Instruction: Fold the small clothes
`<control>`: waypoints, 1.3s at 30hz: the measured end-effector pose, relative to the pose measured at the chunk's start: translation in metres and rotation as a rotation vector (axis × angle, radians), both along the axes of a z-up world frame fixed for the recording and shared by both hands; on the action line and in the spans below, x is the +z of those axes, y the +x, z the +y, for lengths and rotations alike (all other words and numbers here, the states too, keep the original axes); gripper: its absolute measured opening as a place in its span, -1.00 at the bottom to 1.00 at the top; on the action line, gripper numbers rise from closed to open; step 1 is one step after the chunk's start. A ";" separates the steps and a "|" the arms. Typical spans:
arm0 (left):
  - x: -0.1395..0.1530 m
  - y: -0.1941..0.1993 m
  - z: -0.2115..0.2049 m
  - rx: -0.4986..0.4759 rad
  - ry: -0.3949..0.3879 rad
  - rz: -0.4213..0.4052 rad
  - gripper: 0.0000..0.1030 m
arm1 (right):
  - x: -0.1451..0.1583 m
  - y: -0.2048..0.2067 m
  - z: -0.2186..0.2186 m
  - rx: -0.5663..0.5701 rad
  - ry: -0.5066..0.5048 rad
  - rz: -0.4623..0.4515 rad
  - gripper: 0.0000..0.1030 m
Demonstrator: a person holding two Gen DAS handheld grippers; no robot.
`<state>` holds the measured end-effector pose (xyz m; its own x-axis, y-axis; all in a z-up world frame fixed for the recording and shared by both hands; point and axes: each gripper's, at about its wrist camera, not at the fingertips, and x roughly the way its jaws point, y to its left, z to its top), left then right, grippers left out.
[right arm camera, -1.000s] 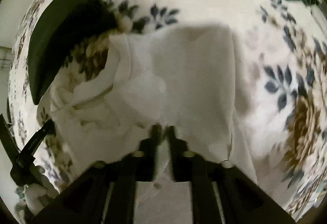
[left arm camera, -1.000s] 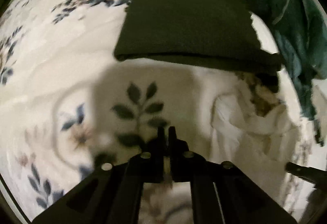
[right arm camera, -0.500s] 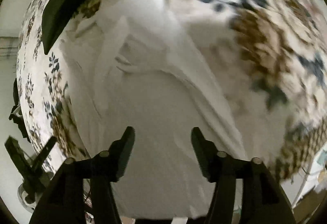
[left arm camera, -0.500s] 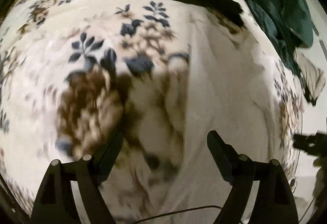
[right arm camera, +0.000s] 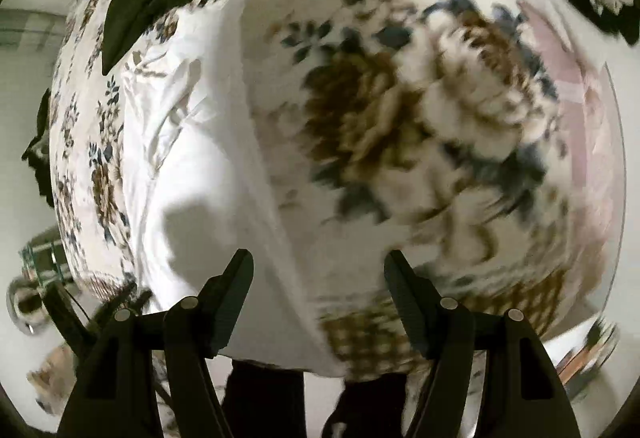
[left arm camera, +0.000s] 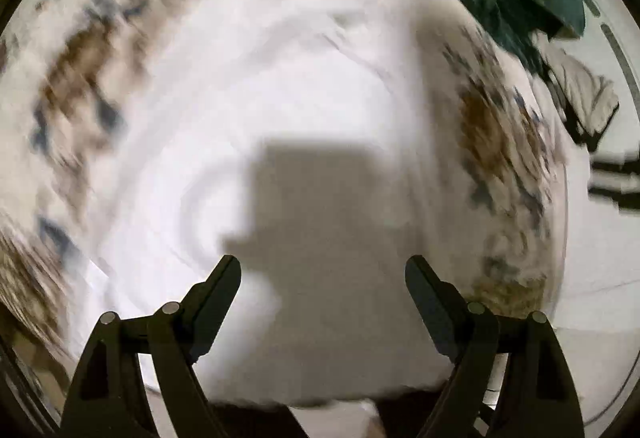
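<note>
The flowery bed (right arm camera: 440,126) is biggest. The white garment (left arm camera: 280,98) now lies spread flat on it, beside the folded dark cloth (right arm camera: 144,6). A second ago both tools were pinched together. Now the left tool (left arm camera: 322,270) and right tool (right arm camera: 318,266) are wide apart and hold nothing, so folding can start.

— What carries it all?
— A bed under a floral cover (right arm camera: 400,126), cream with brown blooms and dark blue leaves.
— And around it?
— Pale floor (left arm camera: 600,298) beyond the bed's right edge; a light wall (right arm camera: 36,34) past its left edge. Strong overhead light casts hard shadows.
</note>
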<state>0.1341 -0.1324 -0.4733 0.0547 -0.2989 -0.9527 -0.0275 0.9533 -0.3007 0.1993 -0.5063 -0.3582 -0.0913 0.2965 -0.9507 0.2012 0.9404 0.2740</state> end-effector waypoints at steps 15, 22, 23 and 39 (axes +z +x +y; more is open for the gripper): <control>-0.096 -0.077 -0.141 0.113 0.036 0.087 -0.98 | -0.130 0.175 0.019 0.219 0.278 -0.067 0.36; -0.064 -0.069 -0.097 0.183 0.057 -0.023 -0.99 | -0.171 0.246 0.073 0.110 0.404 -0.075 0.34; -0.062 -0.070 -0.093 0.188 0.057 -0.032 -0.99 | -0.177 0.254 0.077 0.077 0.418 -0.072 0.25; -0.002 -0.107 0.014 0.471 -0.023 -0.126 -0.99 | -0.089 0.286 0.170 0.188 0.237 -0.156 -0.94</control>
